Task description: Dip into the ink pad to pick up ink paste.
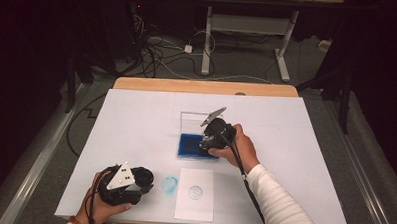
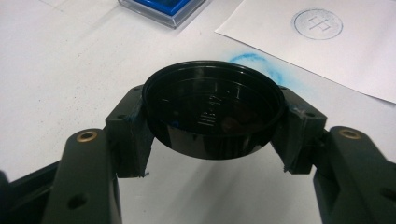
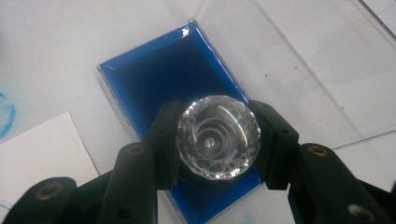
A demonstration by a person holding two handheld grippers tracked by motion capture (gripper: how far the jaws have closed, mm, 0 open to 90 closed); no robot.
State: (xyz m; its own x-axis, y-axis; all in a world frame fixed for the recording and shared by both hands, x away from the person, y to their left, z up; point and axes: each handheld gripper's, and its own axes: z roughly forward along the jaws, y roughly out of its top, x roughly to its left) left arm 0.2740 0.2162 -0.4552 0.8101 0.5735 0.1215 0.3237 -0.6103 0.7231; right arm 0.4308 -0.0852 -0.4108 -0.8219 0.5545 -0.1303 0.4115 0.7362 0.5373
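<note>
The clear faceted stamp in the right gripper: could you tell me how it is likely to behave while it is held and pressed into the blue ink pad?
The stamp looks hard and glossy, so it is probably stiff but slippery between the pads. Its round outline suggests it could roll if dropped on its side. The right gripper clamps it over the ink pad, whose light tray might slide when pushed.

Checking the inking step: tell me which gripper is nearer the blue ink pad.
Right. The right gripper is over the ink pad; the left gripper sits nearer the person, apart from it.
</note>
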